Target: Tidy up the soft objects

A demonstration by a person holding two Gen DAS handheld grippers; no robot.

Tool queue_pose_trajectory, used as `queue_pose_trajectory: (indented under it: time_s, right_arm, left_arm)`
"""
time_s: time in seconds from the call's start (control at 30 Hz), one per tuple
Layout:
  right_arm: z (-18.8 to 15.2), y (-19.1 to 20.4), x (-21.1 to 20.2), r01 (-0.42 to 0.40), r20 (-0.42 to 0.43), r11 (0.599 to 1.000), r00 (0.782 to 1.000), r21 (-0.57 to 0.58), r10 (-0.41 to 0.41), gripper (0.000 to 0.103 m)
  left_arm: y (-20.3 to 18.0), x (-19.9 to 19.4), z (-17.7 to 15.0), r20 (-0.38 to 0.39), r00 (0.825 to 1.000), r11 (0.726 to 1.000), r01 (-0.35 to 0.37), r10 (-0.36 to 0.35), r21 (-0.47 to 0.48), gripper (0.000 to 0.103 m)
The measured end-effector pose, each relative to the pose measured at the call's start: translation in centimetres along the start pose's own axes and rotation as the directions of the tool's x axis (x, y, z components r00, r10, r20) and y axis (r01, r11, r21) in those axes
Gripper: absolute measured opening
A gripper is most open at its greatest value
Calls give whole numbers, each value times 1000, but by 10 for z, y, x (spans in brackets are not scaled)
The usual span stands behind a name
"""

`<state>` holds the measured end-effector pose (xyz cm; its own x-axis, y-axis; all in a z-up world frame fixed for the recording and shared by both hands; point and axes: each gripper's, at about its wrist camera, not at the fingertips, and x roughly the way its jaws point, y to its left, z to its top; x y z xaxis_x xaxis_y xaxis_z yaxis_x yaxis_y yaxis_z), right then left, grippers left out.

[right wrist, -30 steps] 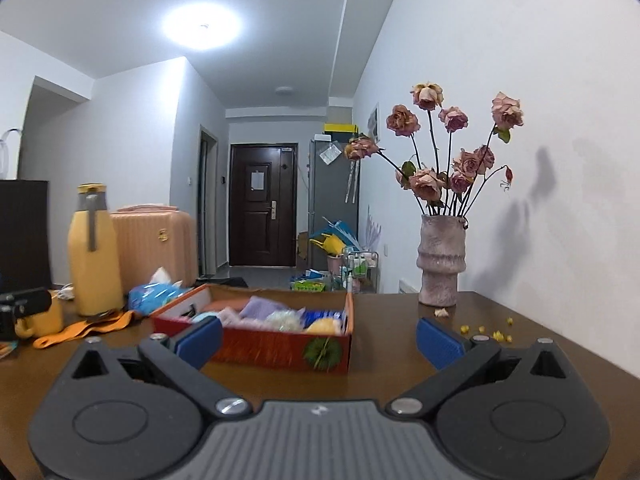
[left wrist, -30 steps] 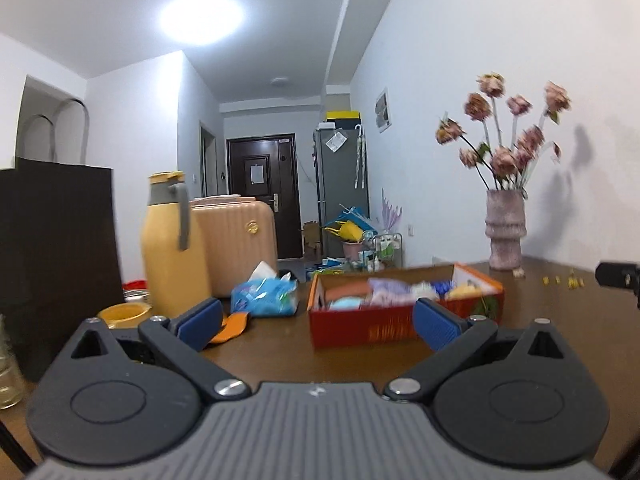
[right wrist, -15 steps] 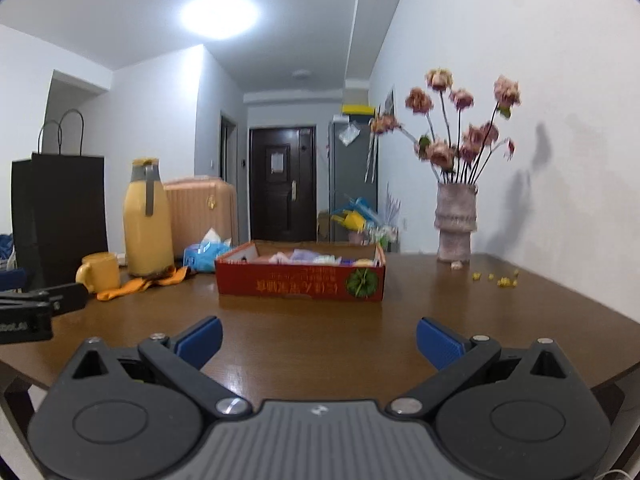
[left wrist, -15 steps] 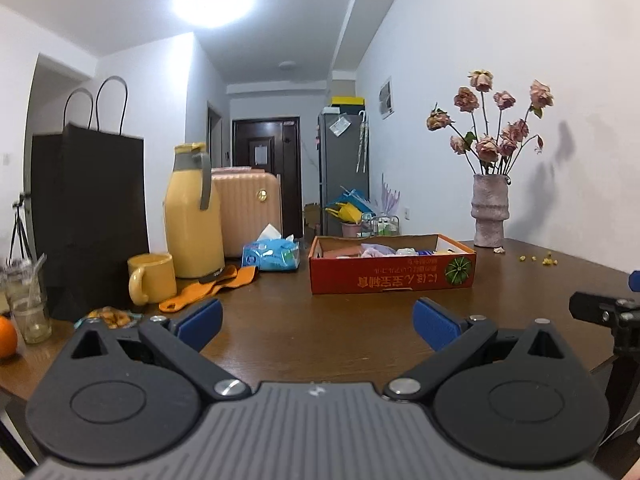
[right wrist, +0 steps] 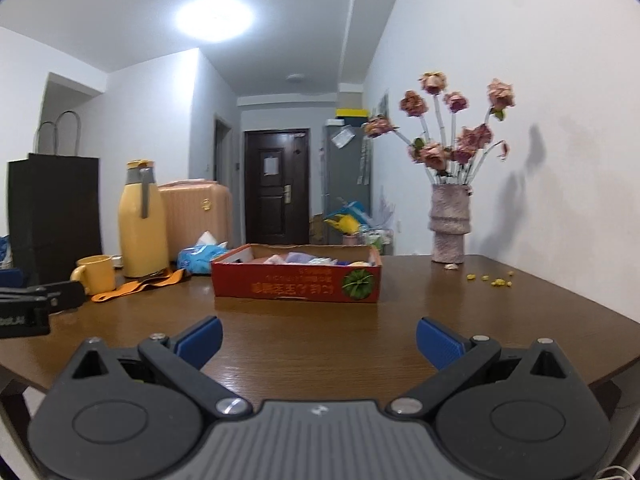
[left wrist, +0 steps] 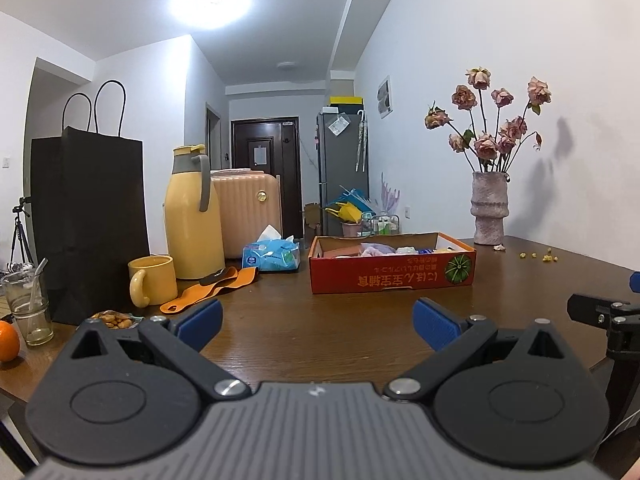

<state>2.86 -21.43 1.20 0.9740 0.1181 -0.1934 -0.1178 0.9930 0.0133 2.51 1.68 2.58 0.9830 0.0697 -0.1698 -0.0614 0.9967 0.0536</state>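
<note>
A red cardboard box sits mid-table with several soft items inside: pale purple, white, blue and yellow pieces just show above its rim. My left gripper hangs open near the table's front edge, well short of the box, nothing between its blue pads. My right gripper is also open and empty, back from the box by a stretch of bare wood. An orange strap and a blue tissue pack lie left of the box.
On the left stand a yellow thermos, a yellow mug, a black paper bag, a glass and an orange. A vase of dried roses stands back right, with yellow crumbs nearby. The wooden table has open surface in front of the box.
Both grippers have pulled back from the box toward the table's front edge; the box now looks smaller and farther. Both stayed open and empty.
</note>
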Motion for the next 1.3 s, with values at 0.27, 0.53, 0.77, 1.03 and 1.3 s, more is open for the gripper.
queue_pose_trajectory:
  time_s: [0.27,0.53,0.77,1.03,1.3]
  right_arm:
    - [-2,1,1,-13,-7,1000,1000,-11,13,103]
    - [-1,1,2,-17,-8,1000,1000,-7,17,103]
    - [0,0,3,-37,-12,999,999,-2,37,103]
    - [-2,1,5,-38,-26,999,999,-5,37,103]
    - [-5,2,7,-56,-37,998,998,-13,56,103]
  left_arm:
    - [1,1,0,-6,1000,1000,2,-2,0,103]
    - [0,2,1,-6,1000,1000,3,-3,4,103]
    - [0,1,1,-3,1000,1000,0,0,4,103]
    - [0,1,0,-3,1000,1000,1,-1,4,103]
    - [1,2,0,-5,1000,1000,3,-3,6,103]
